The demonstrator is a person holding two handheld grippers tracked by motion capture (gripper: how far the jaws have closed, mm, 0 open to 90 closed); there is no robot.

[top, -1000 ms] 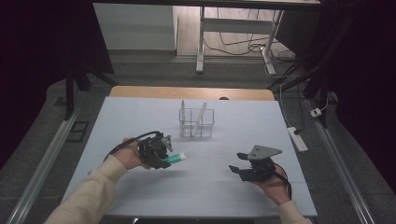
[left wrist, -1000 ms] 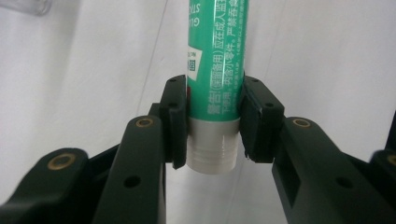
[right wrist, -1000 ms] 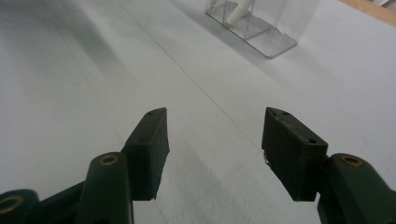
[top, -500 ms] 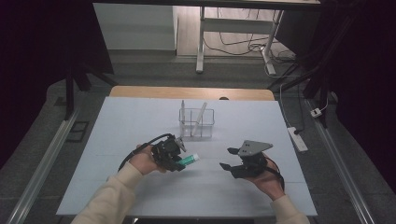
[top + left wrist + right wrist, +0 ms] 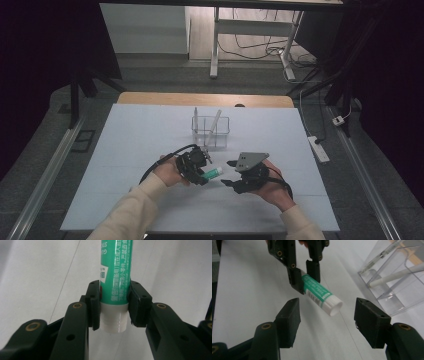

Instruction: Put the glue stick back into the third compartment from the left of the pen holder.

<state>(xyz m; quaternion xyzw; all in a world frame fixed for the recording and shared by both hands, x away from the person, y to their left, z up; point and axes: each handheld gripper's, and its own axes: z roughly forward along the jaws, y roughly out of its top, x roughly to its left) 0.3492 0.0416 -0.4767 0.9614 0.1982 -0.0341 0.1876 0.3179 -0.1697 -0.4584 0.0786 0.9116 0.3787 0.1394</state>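
A green and white glue stick (image 5: 213,173) (image 5: 115,282) (image 5: 320,293) is held off the white table, pointing toward my right gripper. My left gripper (image 5: 199,172) (image 5: 113,305) (image 5: 305,277) is shut on its lower end, one pad on each side of the tube. Just to the right, my right gripper (image 5: 229,173) (image 5: 327,315) stands open, its jaws wide on either side of the stick's white cap end, with gaps on both sides.
A clear plastic holder (image 5: 210,131) (image 5: 397,277) with two white pens stands behind the grippers at the table's middle. A white power strip (image 5: 318,148) lies off the table's right edge. The wooden table edge (image 5: 205,99) runs along the back.
Both hands have moved toward the middle of the table. The left gripper carried the glue stick rightward, and the right gripper came left until its open jaws flank the stick's end.
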